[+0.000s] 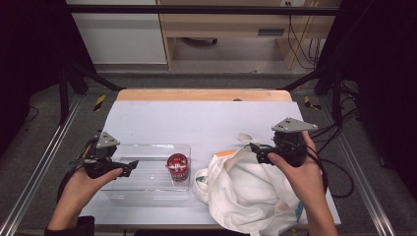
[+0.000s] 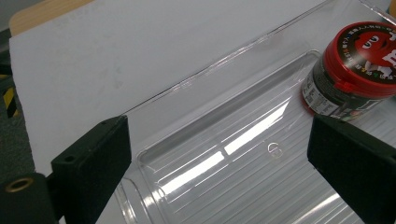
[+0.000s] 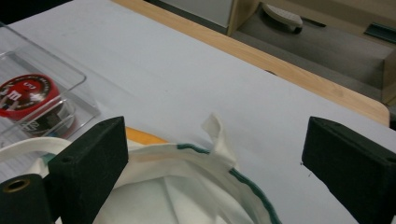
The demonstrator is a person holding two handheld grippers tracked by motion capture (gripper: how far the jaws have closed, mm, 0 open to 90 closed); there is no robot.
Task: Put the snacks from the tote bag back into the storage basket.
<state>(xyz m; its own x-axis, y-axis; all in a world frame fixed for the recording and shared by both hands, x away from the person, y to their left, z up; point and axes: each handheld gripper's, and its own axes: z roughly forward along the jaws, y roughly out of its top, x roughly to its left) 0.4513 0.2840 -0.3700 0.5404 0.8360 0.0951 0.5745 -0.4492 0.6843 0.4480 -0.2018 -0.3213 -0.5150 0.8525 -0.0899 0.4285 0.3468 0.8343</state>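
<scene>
My left gripper (image 1: pixel 129 166) hangs over the left end of the clear plastic tray (image 1: pixel 147 195), its jaws spread wide with nothing between them; in the left gripper view the ribbed tray floor (image 2: pixel 224 158) lies bare under them. The one thing in the tray is a small red-lidded candy tub (image 1: pixel 177 166), standing upright at the right end, close to the tray's right wall. My right gripper (image 1: pixel 255 150) is over the open mouth of the white cloth bag (image 1: pixel 246 191), which slumps on the table (image 1: pixel 196 118) just right of the tray; its jaws are also spread and hold nothing, with the bag's green-edged rim (image 3: pixel 243 179) lying between and below them. Something orange (image 3: pixel 137 136) peeks out at the bag's far edge; I can't tell what it is. I judge the work to be early: one item set in the tray, and whatever the bag hides is yet to come out.
</scene>
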